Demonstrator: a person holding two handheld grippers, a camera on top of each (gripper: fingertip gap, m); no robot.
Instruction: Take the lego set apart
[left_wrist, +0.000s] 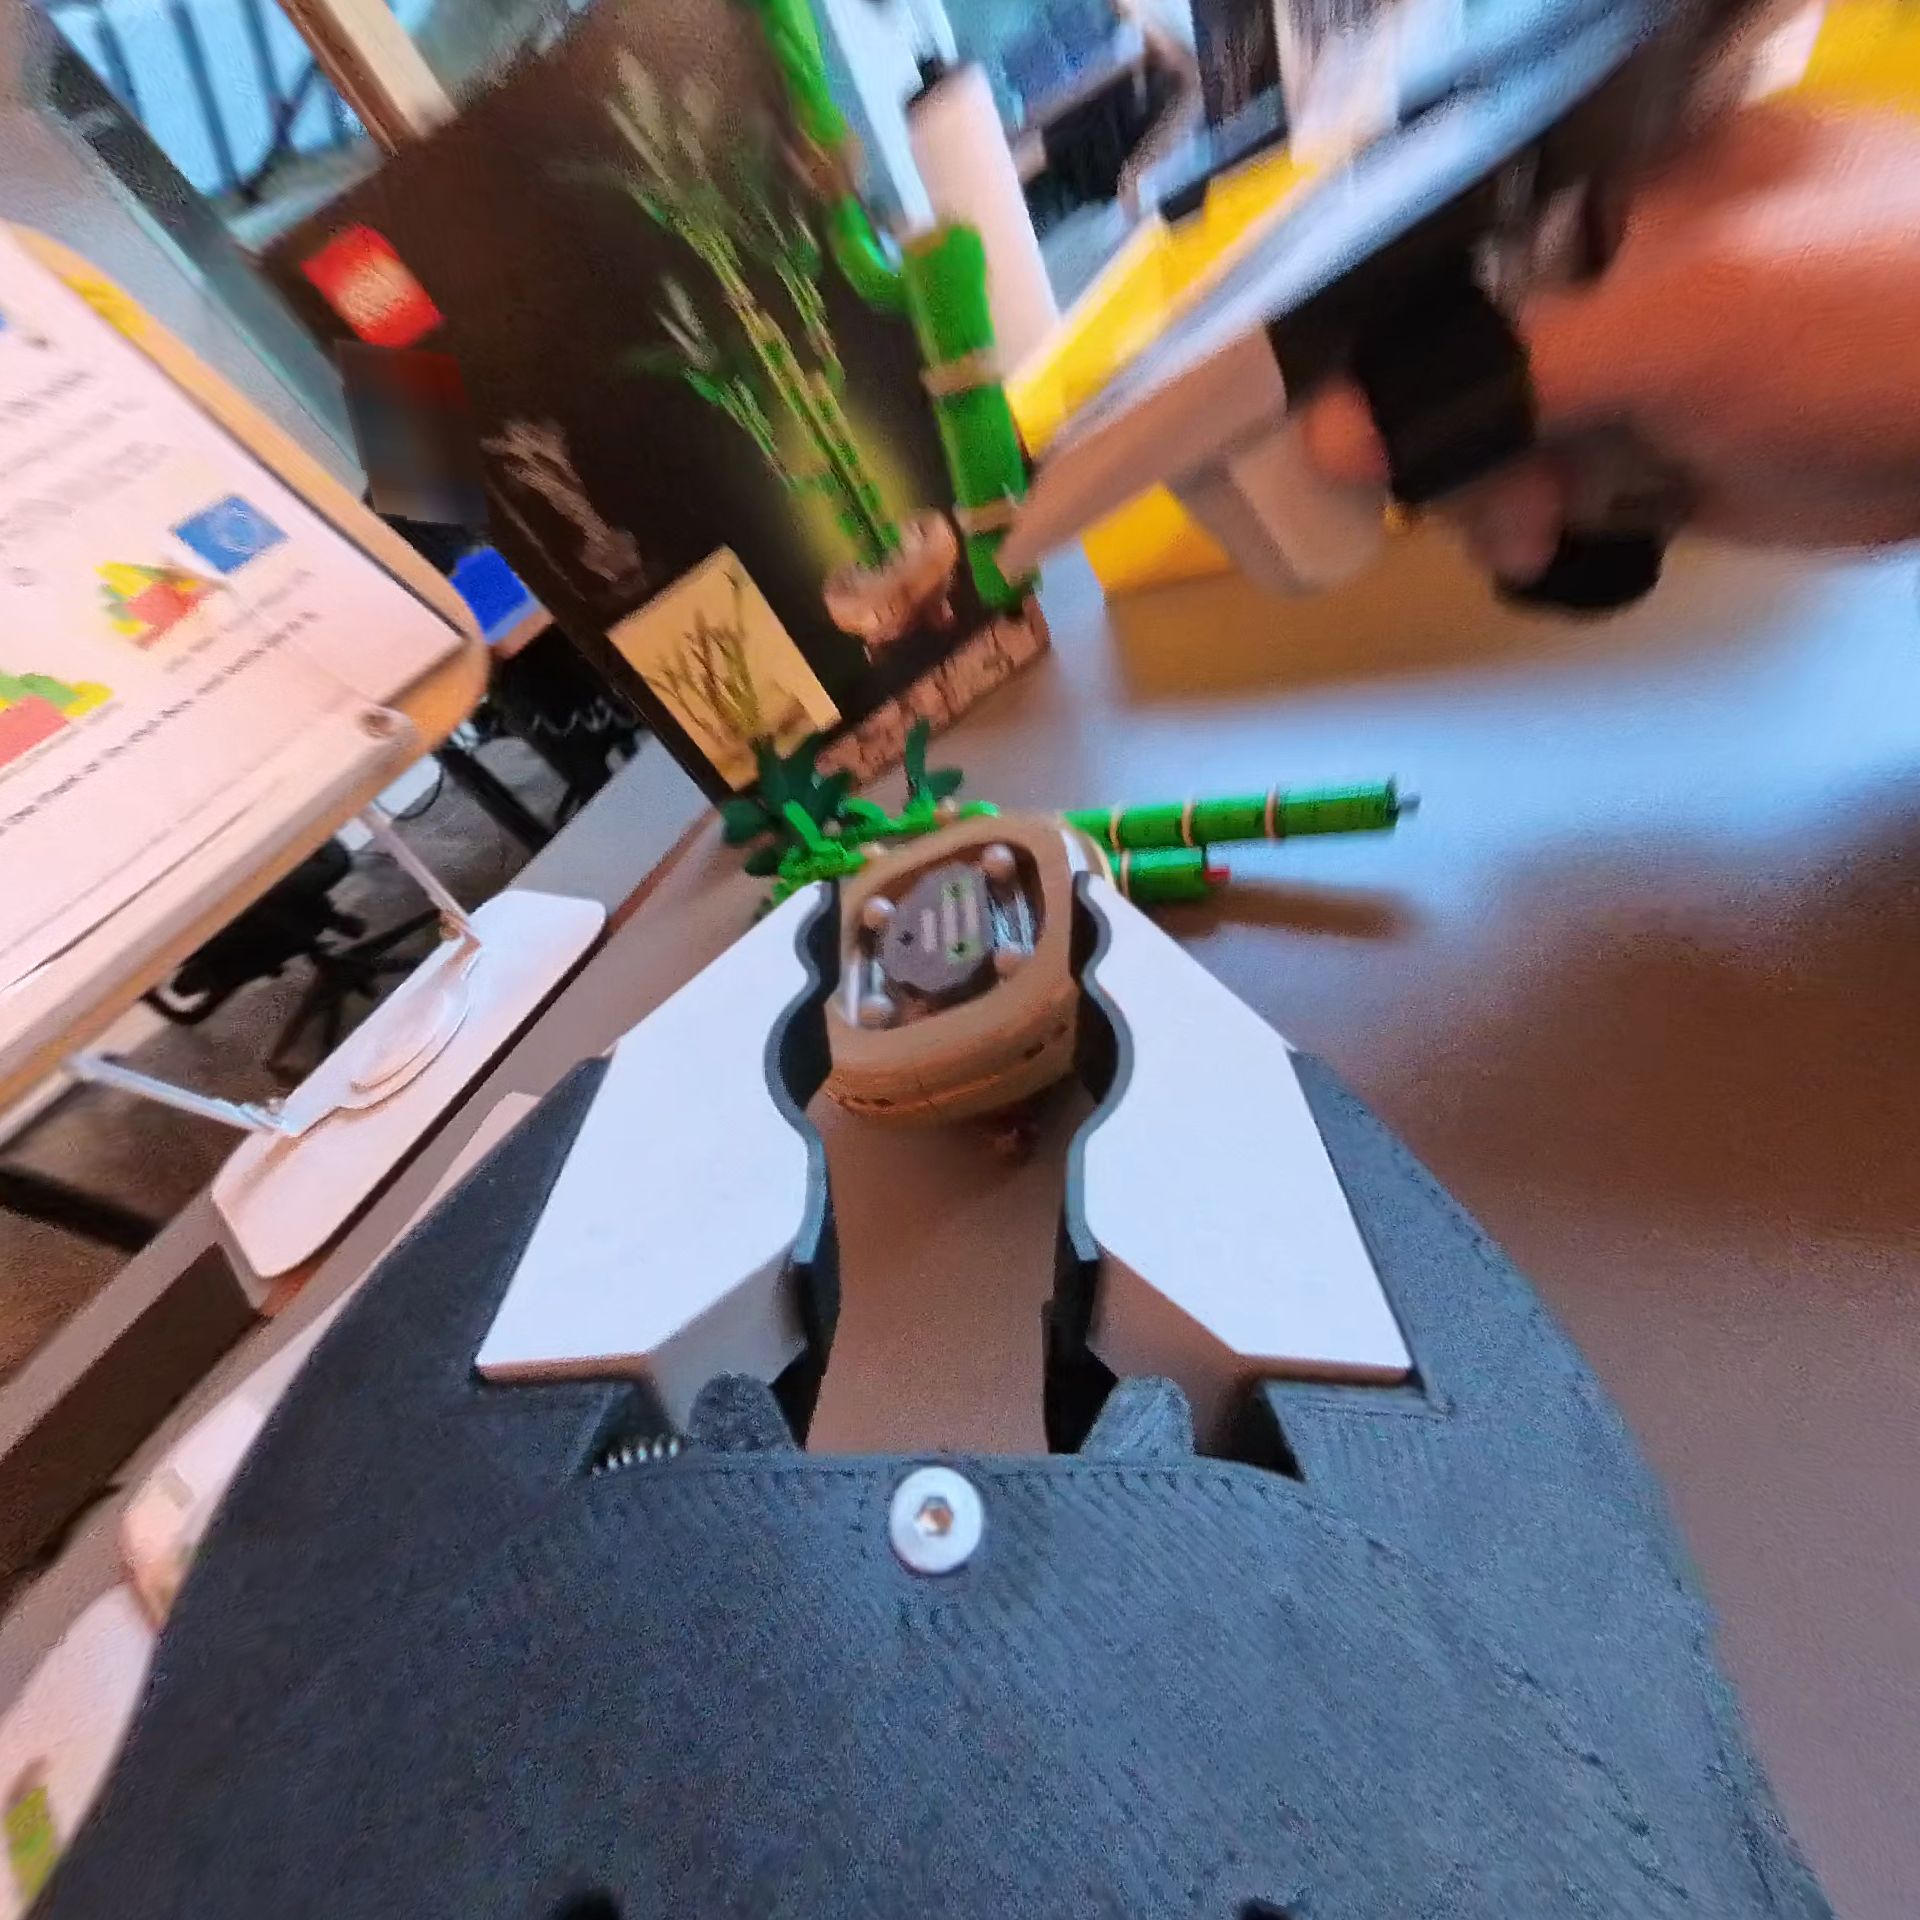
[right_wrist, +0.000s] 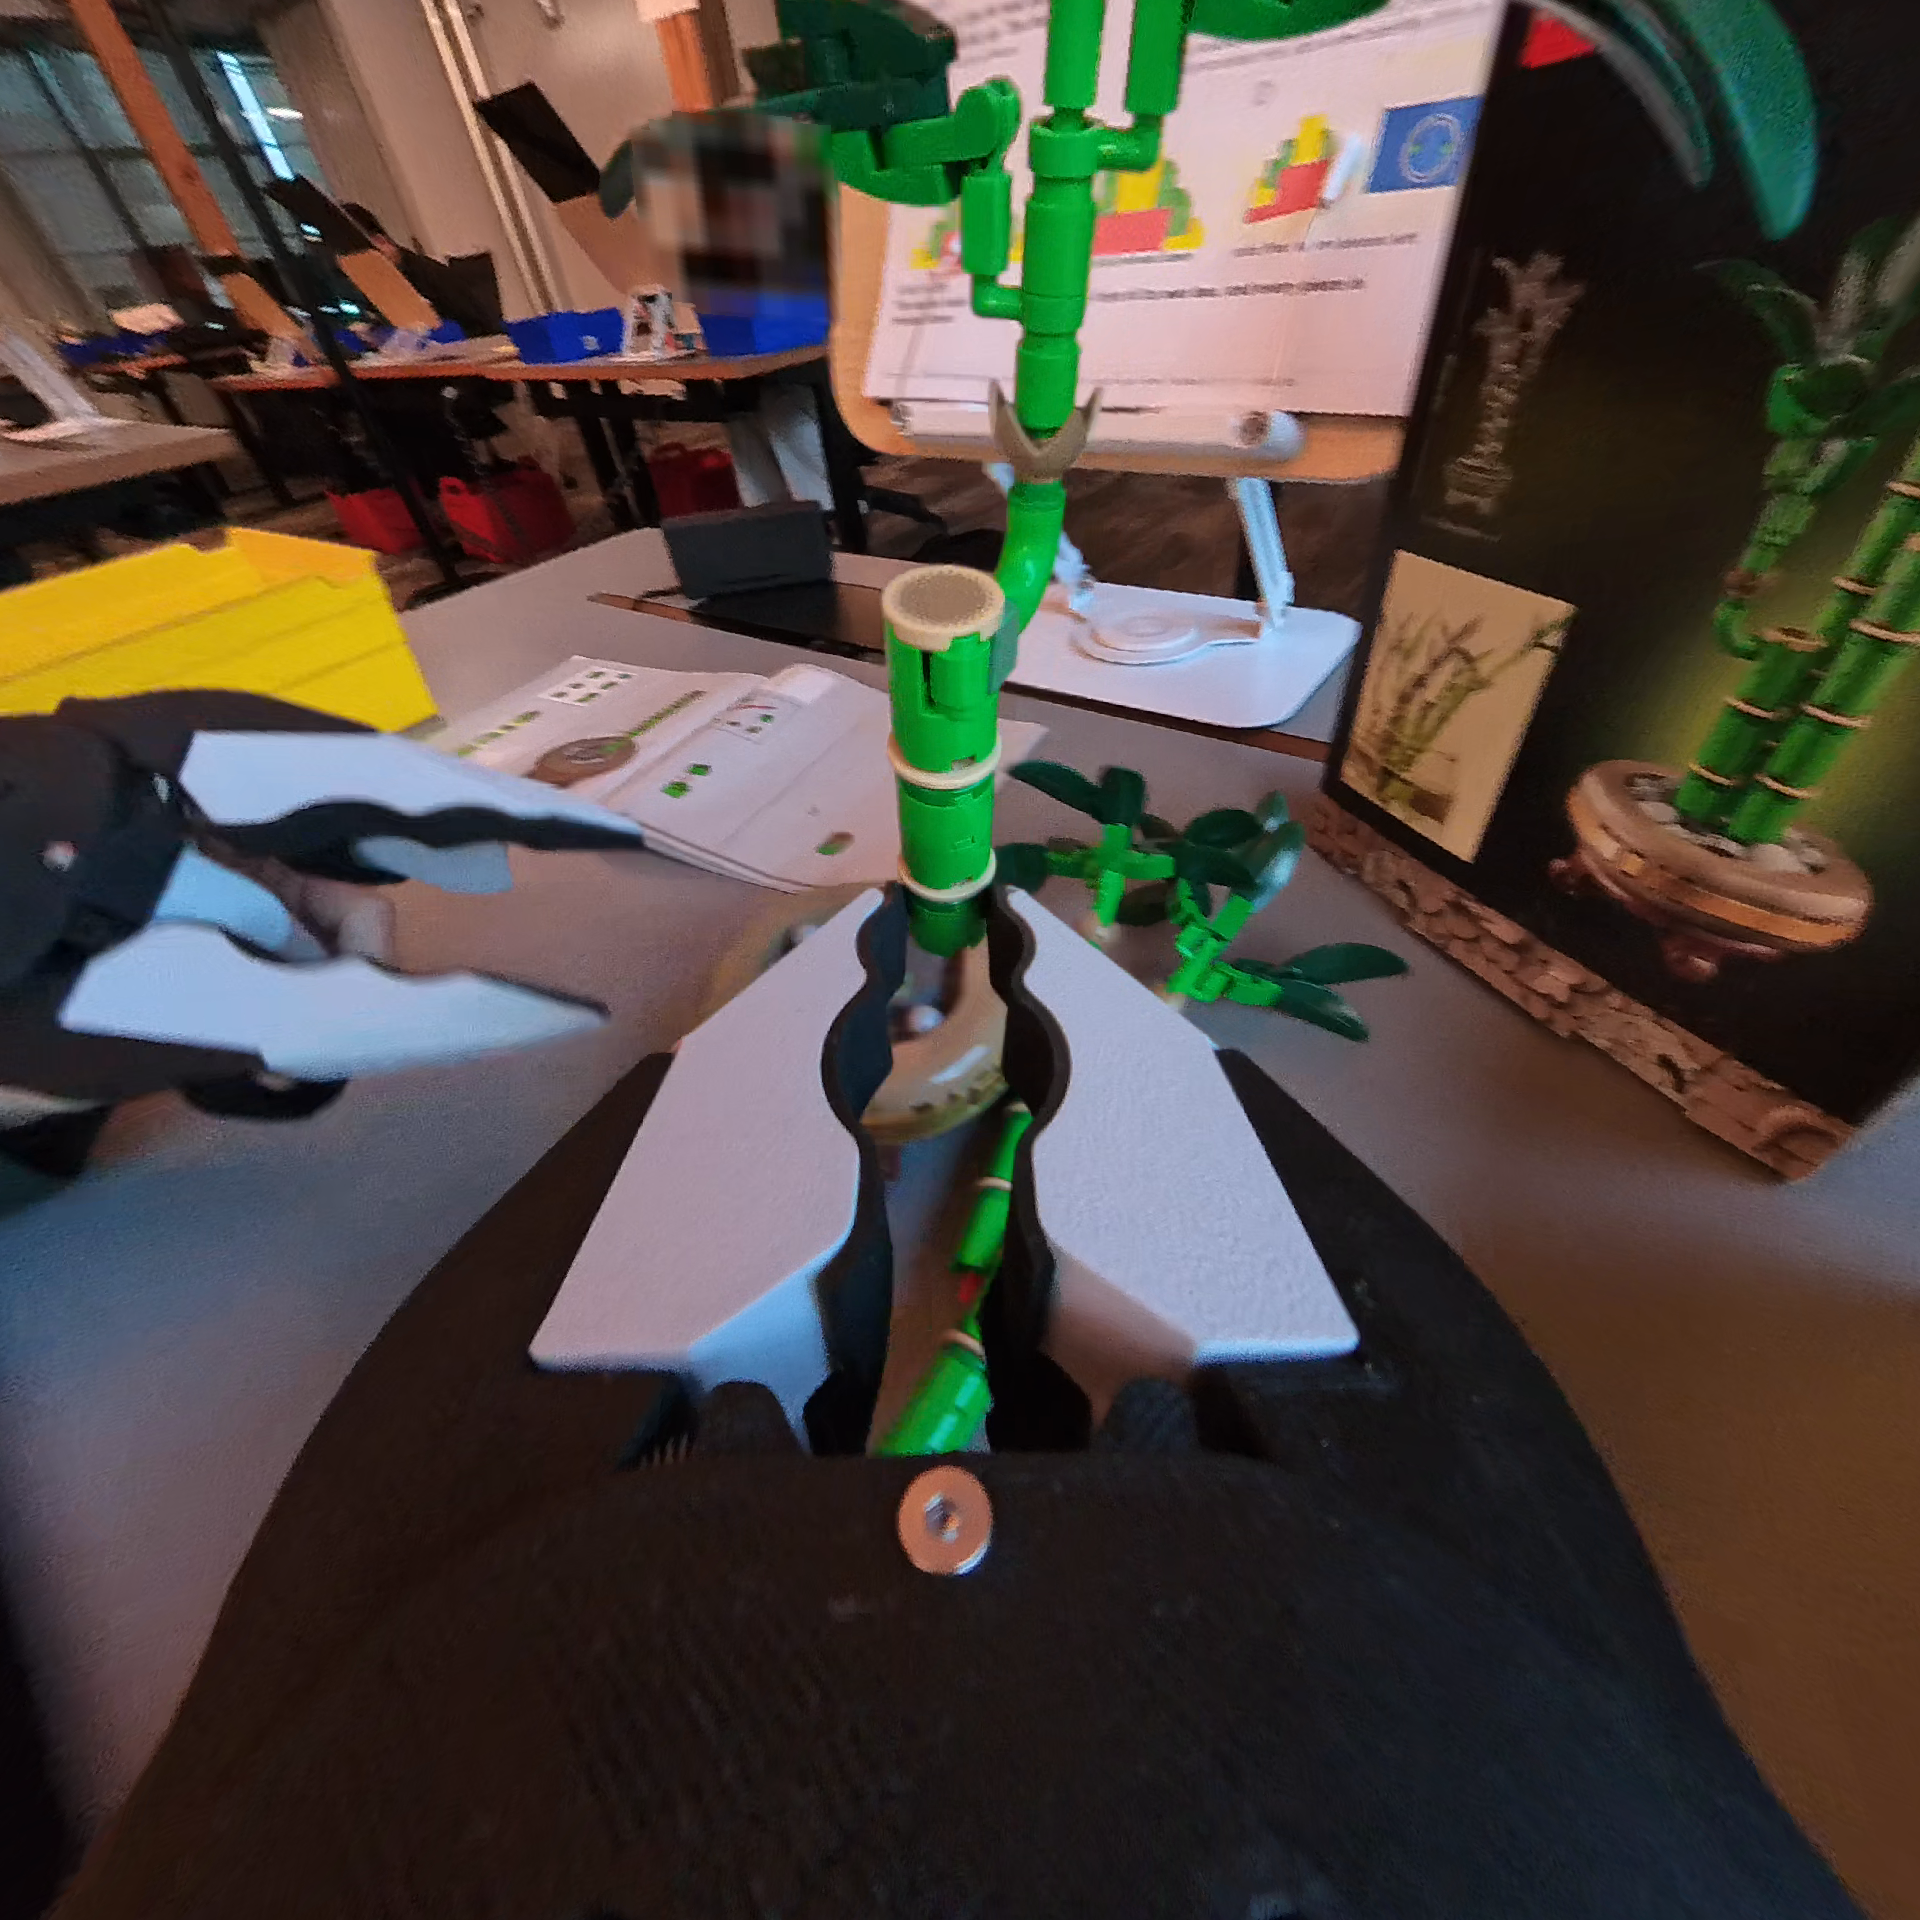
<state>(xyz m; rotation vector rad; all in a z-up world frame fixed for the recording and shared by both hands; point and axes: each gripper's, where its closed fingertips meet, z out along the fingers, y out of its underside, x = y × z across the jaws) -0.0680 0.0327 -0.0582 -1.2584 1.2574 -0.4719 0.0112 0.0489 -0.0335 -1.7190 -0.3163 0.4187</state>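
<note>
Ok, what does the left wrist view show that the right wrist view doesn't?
Only the left wrist view: the hand holding the right gripper. Only the right wrist view: the open instruction booklet. Both: the bamboo stalk that gripper is shut on, the tan base, the set's box, the yellow bin.

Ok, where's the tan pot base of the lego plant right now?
In the left wrist view the tan pot base sits centre frame on the table, between the left gripper fingertips, with loose green bamboo stalks lying just behind it.
</note>
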